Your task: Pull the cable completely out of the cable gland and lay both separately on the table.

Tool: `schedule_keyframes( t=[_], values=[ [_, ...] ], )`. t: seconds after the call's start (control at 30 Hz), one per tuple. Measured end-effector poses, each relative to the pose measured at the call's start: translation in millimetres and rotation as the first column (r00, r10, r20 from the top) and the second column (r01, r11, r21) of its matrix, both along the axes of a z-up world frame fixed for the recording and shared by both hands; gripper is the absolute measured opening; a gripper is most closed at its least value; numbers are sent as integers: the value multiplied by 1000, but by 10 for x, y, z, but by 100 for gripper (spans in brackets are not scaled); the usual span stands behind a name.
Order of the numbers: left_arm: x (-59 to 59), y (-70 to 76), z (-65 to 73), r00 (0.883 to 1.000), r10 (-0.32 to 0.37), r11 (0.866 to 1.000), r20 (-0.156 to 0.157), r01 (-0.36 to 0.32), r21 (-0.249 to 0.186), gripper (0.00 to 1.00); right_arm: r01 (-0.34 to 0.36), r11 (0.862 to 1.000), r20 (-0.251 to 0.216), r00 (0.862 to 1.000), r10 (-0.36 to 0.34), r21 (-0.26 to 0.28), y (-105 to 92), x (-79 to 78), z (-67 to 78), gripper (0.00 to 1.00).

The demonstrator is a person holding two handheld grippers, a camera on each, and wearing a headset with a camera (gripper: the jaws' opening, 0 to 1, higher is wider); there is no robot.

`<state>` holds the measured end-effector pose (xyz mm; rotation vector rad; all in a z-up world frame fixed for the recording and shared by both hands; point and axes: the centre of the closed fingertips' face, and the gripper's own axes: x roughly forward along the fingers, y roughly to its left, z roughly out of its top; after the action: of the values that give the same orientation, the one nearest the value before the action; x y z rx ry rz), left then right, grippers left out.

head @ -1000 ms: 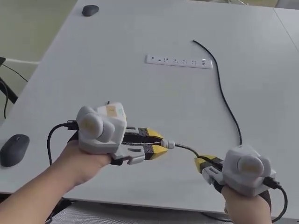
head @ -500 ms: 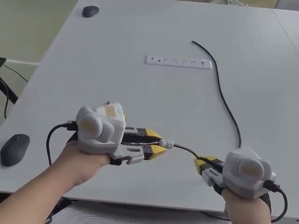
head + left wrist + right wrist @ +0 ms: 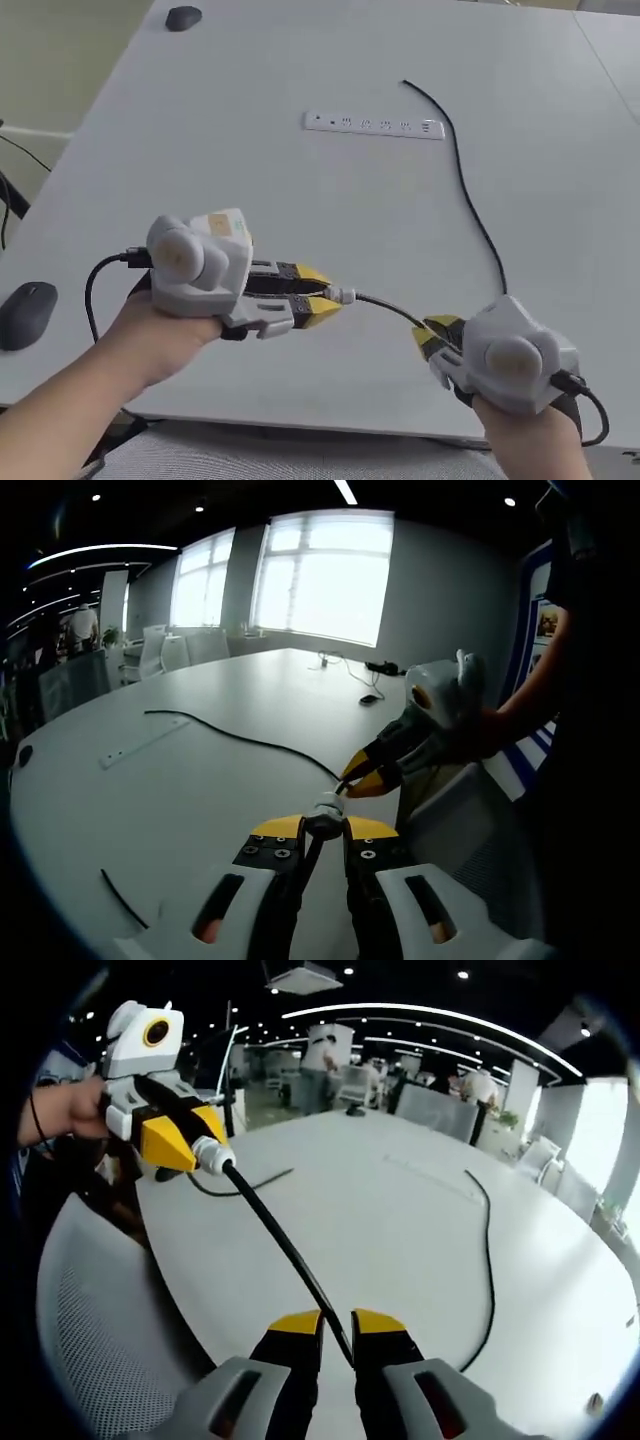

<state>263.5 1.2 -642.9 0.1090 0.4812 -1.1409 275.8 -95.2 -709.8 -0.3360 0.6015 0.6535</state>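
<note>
between left gripper (image 3: 330, 295) and right gripper (image 3: 430, 333), cable (image 3: 385, 304)

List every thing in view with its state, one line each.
left gripper: shut on the cable gland
cable gland: clamped, cable threaded through it
cable: not pulled out, held in the air between the grippers
right gripper: shut on the cable
power strip: flat on the table

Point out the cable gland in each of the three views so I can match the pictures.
Head view: cable gland at lower centre, at the left gripper tips.
Left gripper view: gland low centre, just beyond that view's own jaws.
Right gripper view: gland upper left, at the other gripper's yellow tips.
Shared landmark: the black cable leaving the gland toward the right gripper.
</note>
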Motion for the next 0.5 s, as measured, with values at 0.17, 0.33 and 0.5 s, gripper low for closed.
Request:
schedule_keyframes(
  t=[0.17, 0.33, 0.5],
  values=[
    [-12, -23, -27, 1000, 0, 1000, -6, 0, 5, 15, -46, 999, 19, 999, 46, -9, 75, -51, 144, 13],
    [-32, -38, -37, 1000, 0, 1000, -9, 0, 4, 15, -139, 990, 58, 988, 141, -29, 282, -97, 358, 19],
    [-22, -16, -48, 1000, 6, 1000, -10, -6, 10, 15, -244, 961, 117, 959, 259, -131, 470, -109, 471, 18]
  ],
)
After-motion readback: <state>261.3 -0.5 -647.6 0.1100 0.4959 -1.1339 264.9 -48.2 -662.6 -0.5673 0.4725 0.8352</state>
